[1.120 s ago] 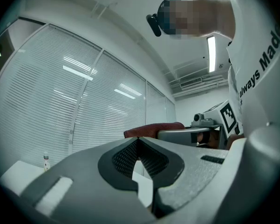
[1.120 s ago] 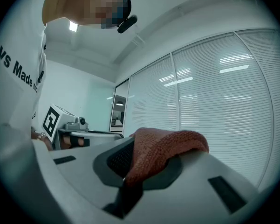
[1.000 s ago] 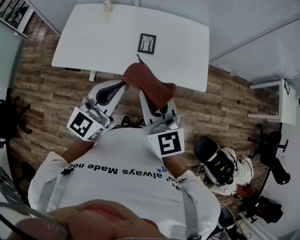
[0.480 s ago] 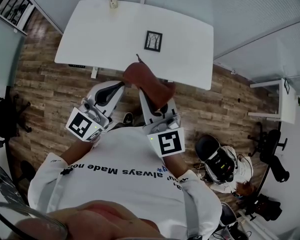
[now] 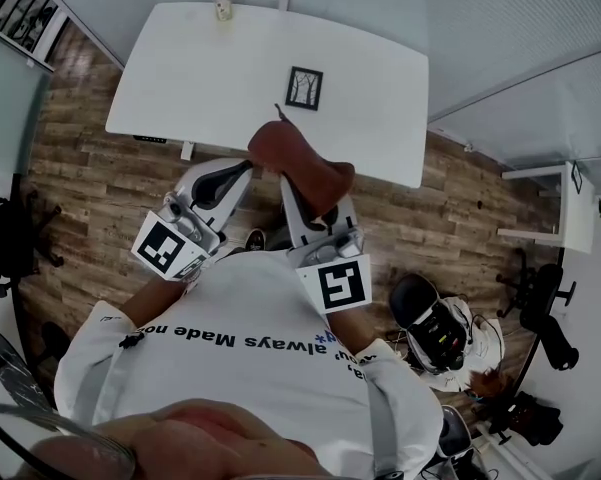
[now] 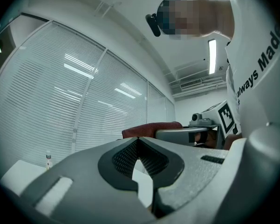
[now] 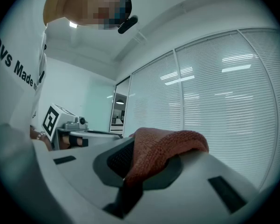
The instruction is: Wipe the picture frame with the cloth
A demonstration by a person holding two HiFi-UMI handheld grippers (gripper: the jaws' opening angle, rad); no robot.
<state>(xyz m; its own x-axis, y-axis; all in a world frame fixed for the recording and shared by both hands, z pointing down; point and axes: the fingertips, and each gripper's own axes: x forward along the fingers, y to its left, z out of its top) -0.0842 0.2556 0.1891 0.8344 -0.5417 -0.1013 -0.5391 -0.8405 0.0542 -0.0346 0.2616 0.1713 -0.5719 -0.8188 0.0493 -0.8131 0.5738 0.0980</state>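
A small black picture frame with a tree print lies flat on the white table, right of the middle. A reddish-brown cloth hangs over the tip of my right gripper, whose jaws are shut on it; in the right gripper view the cloth bulges out of the right gripper. My left gripper is held just left of the cloth, and its jaws meet with nothing between them in the left gripper view. Both grippers are held over the table's near edge, short of the frame.
A small bottle stands at the table's far edge. Wood flooring surrounds the table. A second white table and office chairs are at the right. Window blinds fill the wall beyond the table.
Almost nothing differs: both grippers and the cloth hold the same pose, and the view has shifted slightly so the table and frame sit a little further right.
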